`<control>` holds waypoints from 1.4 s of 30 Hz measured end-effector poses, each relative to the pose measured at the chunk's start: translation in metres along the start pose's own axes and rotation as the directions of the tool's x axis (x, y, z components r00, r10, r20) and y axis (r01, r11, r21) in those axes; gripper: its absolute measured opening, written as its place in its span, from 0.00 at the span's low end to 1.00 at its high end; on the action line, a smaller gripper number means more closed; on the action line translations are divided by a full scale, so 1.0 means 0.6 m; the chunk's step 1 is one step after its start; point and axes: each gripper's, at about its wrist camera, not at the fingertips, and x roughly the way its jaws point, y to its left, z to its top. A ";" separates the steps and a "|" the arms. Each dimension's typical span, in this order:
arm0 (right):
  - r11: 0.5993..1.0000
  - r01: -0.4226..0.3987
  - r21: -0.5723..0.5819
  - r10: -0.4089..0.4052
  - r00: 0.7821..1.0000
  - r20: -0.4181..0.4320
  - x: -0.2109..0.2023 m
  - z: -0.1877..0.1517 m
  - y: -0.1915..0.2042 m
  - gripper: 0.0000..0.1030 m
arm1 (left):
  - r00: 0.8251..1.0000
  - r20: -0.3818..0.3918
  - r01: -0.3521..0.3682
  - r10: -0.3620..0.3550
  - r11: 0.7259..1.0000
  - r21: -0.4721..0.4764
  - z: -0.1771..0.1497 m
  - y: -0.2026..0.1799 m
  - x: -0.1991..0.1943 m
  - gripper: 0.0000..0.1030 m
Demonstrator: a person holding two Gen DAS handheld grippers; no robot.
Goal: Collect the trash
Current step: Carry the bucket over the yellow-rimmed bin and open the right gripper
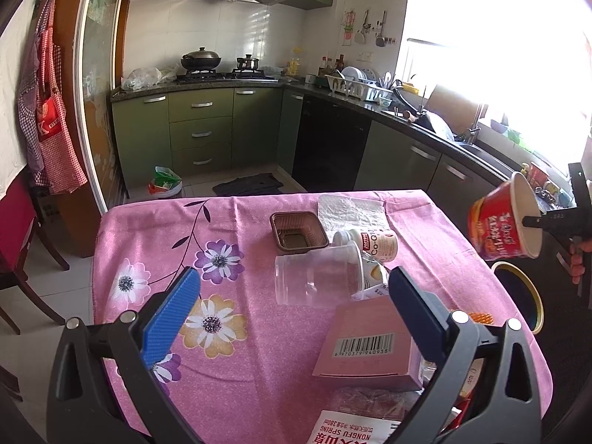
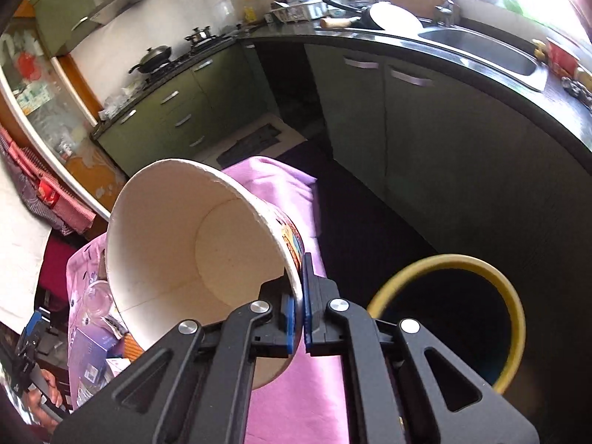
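My right gripper [image 2: 298,292] is shut on the rim of a red paper noodle cup [image 2: 192,251], held in the air beside the table's right edge, above and left of a black bin with a yellow rim [image 2: 518,318]. The cup [image 1: 503,222] and the bin [image 1: 532,296] also show in the left wrist view. My left gripper [image 1: 292,288] is open and empty above the pink tablecloth [image 1: 236,370], with a clear plastic jar [image 1: 318,277] and a pink box [image 1: 366,347] between its fingers.
A brown plastic tray [image 1: 298,229], a white supplement bottle [image 1: 373,244], a crumpled clear wrapper [image 1: 351,209] and a water-bottle label [image 1: 351,429] lie on the table. Green kitchen cabinets [image 1: 199,129] stand behind. A wooden chair [image 1: 18,236] stands left.
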 end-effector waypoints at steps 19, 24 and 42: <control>0.937 0.258 0.235 -0.168 0.923 -0.345 0.108 -0.097 -0.367 0.04 | 0.999 -0.033 -0.017 0.018 0.998 0.055 0.001 -0.047 -0.024 0.94; 0.942 0.257 0.218 -0.152 0.902 -0.405 0.144 -0.115 -0.375 0.06 | 0.998 -0.052 -0.015 0.018 0.997 0.070 0.001 -0.061 -0.021 0.94; 0.985 0.134 0.105 -0.099 0.954 -0.284 0.038 -0.139 -0.291 0.37 | 0.977 -0.215 0.013 0.005 0.997 0.079 0.024 -0.072 0.051 0.94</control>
